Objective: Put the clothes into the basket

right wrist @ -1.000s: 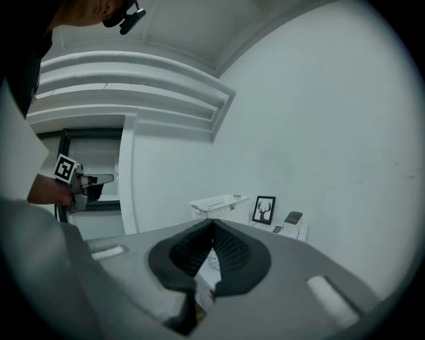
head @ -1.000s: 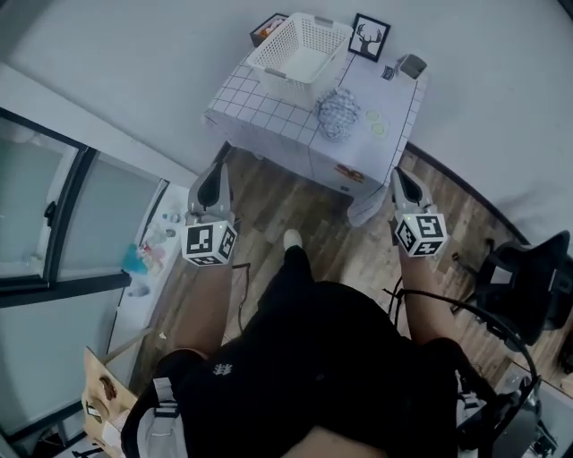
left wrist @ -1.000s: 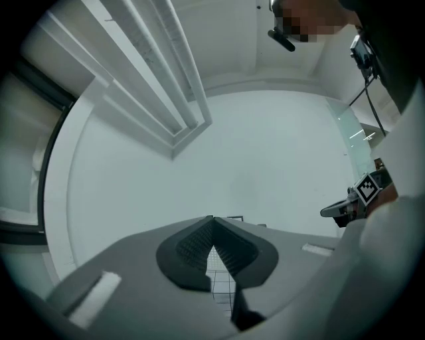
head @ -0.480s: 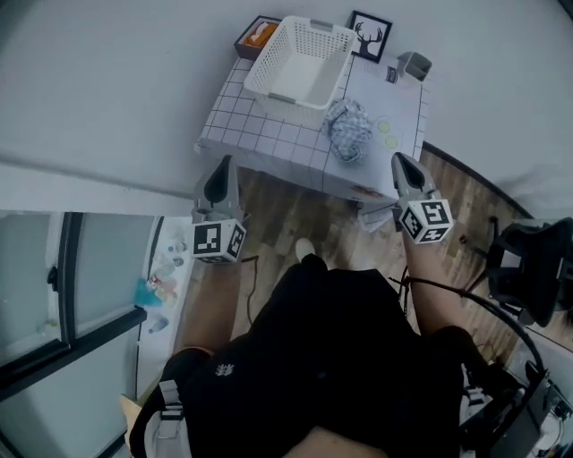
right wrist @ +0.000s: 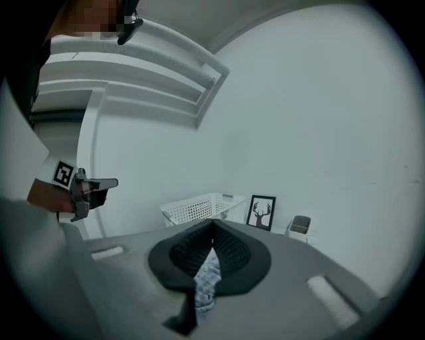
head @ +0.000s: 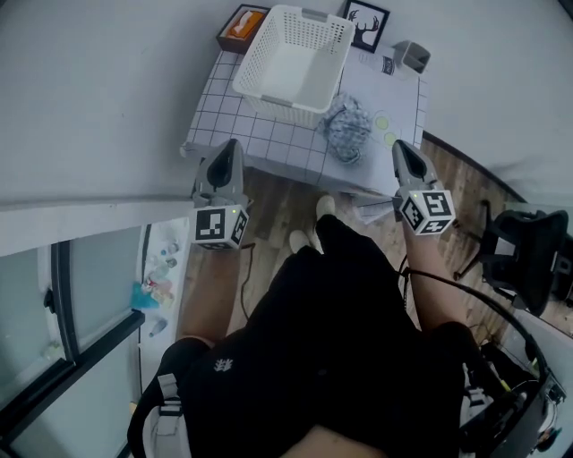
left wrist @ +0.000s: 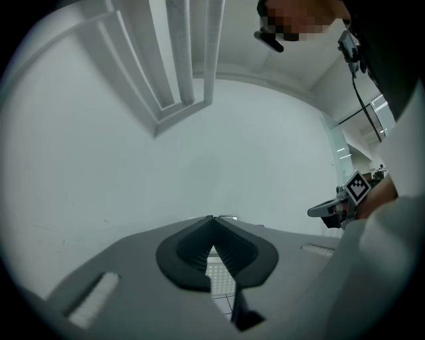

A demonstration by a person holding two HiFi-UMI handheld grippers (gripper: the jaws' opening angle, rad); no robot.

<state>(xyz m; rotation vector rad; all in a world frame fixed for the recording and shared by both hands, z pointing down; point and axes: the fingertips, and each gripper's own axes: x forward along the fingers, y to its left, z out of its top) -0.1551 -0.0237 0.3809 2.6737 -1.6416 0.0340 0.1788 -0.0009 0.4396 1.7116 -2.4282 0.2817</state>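
A crumpled blue-and-white checked garment lies on the table with the grid-pattern cloth, just in front of the empty white lattice basket. My left gripper hangs shut and empty off the table's near left corner. At the near right corner my right gripper is also shut and empty, a little right of the garment. In the right gripper view the garment shows below the closed jaws, with the basket beyond. The left gripper view faces a bare wall.
A framed deer picture, a small grey container and a dark tray with an orange thing stand at the table's back edge. A black office chair is at the right. A window sill with bottles is at the left.
The person has stepped closer to the table, so the table and basket have moved up and nearer. Both grippers have advanced toward the table's near edge and stay shut.
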